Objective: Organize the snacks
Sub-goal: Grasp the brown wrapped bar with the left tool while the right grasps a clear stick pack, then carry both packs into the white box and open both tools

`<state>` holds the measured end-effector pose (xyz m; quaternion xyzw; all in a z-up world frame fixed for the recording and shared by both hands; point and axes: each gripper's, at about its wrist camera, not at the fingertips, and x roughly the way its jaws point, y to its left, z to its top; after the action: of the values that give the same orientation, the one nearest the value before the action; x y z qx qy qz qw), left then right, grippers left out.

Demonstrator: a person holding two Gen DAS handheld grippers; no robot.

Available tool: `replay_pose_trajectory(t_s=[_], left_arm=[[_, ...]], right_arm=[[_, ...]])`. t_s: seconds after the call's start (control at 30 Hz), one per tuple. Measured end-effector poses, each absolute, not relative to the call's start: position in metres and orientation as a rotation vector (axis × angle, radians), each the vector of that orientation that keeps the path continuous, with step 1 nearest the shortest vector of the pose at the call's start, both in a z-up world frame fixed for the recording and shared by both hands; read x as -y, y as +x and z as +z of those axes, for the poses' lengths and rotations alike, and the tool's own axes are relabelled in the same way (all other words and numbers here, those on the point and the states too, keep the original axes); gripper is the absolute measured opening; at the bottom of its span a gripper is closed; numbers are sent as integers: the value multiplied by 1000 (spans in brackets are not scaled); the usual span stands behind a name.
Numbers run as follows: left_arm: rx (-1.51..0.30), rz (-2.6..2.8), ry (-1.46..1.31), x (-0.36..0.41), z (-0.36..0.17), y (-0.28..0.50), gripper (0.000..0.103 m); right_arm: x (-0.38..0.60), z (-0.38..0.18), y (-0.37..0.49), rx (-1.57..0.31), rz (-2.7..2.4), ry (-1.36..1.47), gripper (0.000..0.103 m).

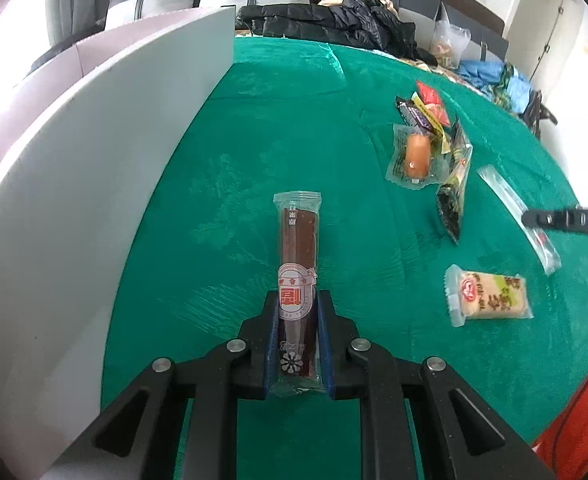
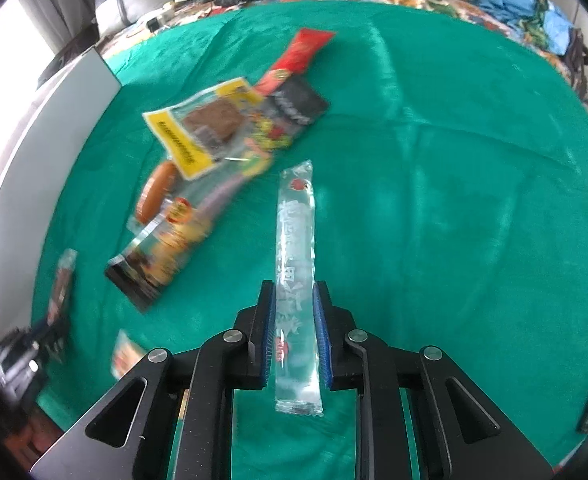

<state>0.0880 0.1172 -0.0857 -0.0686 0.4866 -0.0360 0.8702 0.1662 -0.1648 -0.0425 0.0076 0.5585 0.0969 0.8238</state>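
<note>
My left gripper [image 1: 297,300] is shut on a brown snack bar [image 1: 297,240] in a clear wrapper, which points away from me over the green cloth [image 1: 254,120]. My right gripper [image 2: 294,292] is shut on a long clear packet [image 2: 296,220] with a red mark at its far end. That packet [image 1: 510,204] also shows at the right edge of the left wrist view. The pile of snacks [image 2: 214,140] lies to the upper left of the right gripper: a yellow packet, a red one, a black one, a wrapped sausage [image 2: 156,192] and a dark long packet [image 2: 162,256].
A white panel [image 1: 94,180] stands upright along the left side of the cloth. A pale rice cracker packet [image 1: 490,292] lies alone near the right. Dark jackets [image 1: 334,20] and blue clothes [image 1: 490,76] are heaped at the far edge.
</note>
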Motion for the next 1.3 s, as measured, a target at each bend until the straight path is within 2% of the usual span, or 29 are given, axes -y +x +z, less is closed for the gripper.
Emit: replay_pose_trajectory(t_s=[0.1,0.2,0.23,0.3,0.4,0.5,0.67,0.93,1.17,1.2,1.23,1.27,1.3], left_arm=[[-1016,-90,-172,-117,-84,87,17],[-1022,-101,-181,-114,-83,86,17],[-1022,-108,-185,-113,-81,84,17],[-1018,-124,-204,-112,-74,82,17],[-987,-155,-261,-116,-57,76,17],[-953,-183,-344,-123,-40,70,17],[-896,-225,-451,-137,-5,66,17],[-773,-88,-493,-233,56,66,17],[-817,189,-398,-321,50,67,17],[-840,237,-370,-328,43,67,21],[-861,277,-351,-335,36,67,38],[-873,304,-345,-340,30,65,53],[-880,336,-343,-344,24,58,82]], right_arm=[[177,-49,165,-1202,179,-24,20],[174,-63,165,-1234,171,-25,26],[173,-61,165,-1203,169,-31,31],[174,-60,166,-1193,169,-18,19],[206,-51,168,-1172,198,248,19],[234,-35,162,-1123,216,385,19],[227,6,148,-1077,280,397,19],[97,87,150,-954,604,508,19],[-79,128,156,-924,832,441,20],[-102,127,156,-933,860,420,21],[-116,123,156,-945,870,398,24],[-131,120,154,-953,854,349,34],[-136,118,151,-945,837,316,46]])
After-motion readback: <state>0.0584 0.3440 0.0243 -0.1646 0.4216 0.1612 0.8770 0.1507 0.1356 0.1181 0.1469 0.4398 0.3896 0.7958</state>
